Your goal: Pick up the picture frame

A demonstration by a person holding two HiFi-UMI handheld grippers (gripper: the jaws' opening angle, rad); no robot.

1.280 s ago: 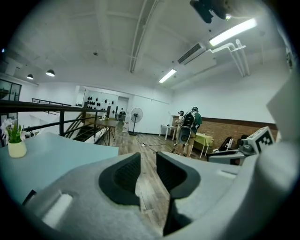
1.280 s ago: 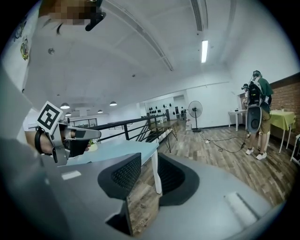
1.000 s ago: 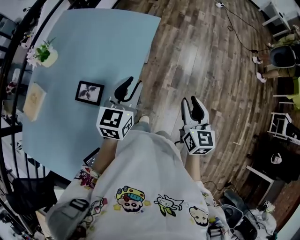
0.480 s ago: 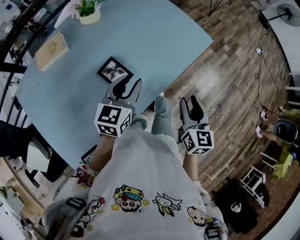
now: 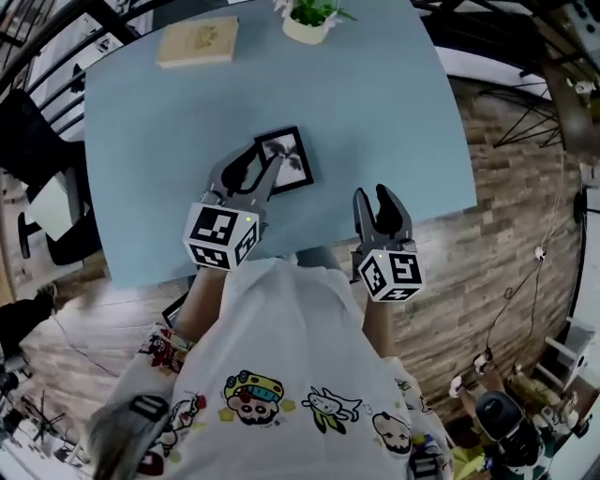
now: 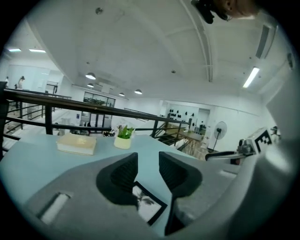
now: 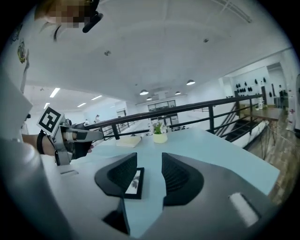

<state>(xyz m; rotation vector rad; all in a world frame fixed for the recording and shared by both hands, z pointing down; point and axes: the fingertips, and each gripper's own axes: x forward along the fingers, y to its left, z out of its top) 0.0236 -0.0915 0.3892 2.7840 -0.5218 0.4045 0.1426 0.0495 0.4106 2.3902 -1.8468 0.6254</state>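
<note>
The picture frame [image 5: 289, 157], black with a pale plant print, lies flat on the light blue table [image 5: 394, 112] near its front edge. My left gripper [image 5: 255, 169] hovers at the frame's left side, open, its jaws just having widened with nothing between them. In the left gripper view the frame [image 6: 149, 207] shows below and between the fingers of the left gripper [image 6: 148, 166]. My right gripper [image 5: 380, 202] is over the table's front edge, right of the frame, open and empty, jaws also just widened. The right gripper view has the frame [image 7: 133, 183] behind the left finger of the right gripper [image 7: 149, 171].
A small potted plant [image 5: 309, 19] and a beige book [image 5: 197, 42] sit at the table's far side. A black chair [image 5: 37, 141] stands left of the table. A dark railing [image 6: 93, 105] runs behind it. Wooden floor [image 5: 506, 244] lies to the right.
The person has turned to face the table. Both grippers swung from over the floor to the table's front edge, the left one reaching the frame's side. Both jaws stand wider.
</note>
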